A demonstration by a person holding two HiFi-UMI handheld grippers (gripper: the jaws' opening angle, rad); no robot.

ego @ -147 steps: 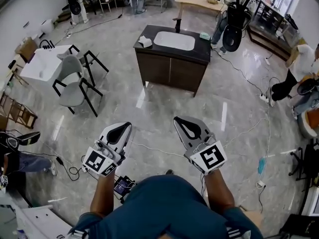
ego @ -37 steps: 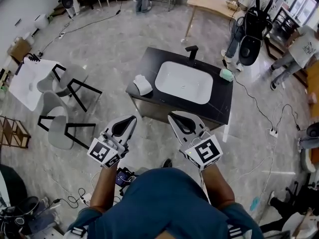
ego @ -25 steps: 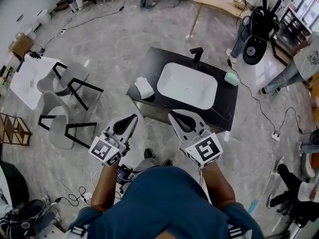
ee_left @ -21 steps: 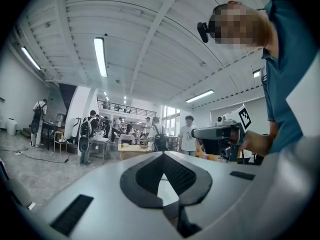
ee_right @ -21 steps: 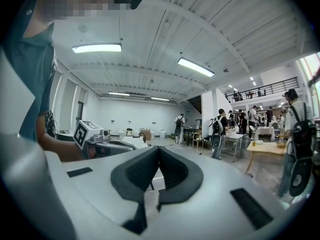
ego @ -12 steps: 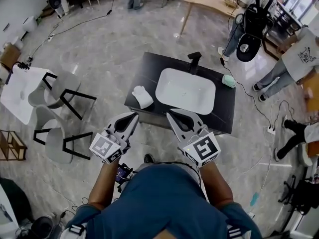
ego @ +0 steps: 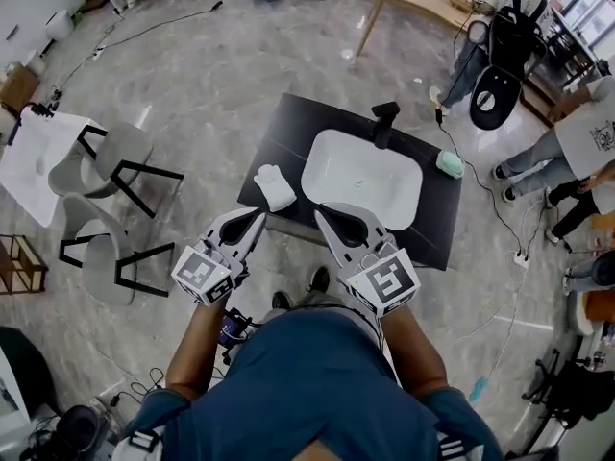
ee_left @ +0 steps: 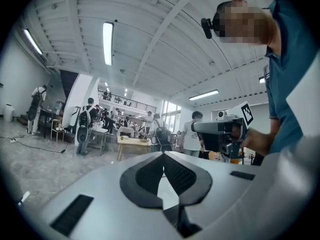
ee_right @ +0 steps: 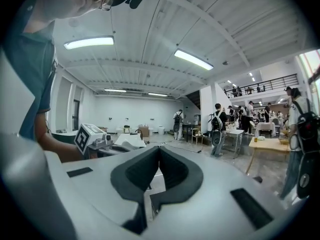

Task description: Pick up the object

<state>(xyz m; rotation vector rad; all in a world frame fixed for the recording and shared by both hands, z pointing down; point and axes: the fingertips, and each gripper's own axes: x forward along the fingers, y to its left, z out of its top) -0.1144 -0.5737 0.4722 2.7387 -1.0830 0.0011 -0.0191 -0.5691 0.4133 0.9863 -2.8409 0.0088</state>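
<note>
While nothing on it has been picked up yet, the black counter (ego: 288,133) lies just beyond the two grippers, with a white basin (ego: 309,176) sunk in its middle and a dark tap (ego: 386,121) at the far edge. The left gripper (ego: 254,217) and the right gripper (ego: 326,213) hang side by side over the counter's near edge, each with its jaws clenched on nothing. The object to lift is most likely the white folded lump (ego: 275,186) on the counter's left near corner, just beyond the left gripper. A small green thing (ego: 449,163) on the far right is the other candidate, and I cannot tell which is meant. To do this well, the nearer gripper should tip downward, release its jaws before reaching the lump, and straddle it squarely so it is not pushed off the edge. Only the head view shows the counter and what lies on it. The two gripper views point level and look over it to a hall with people, tables and ceiling lights, each catching the other gripper at its side.
</note>
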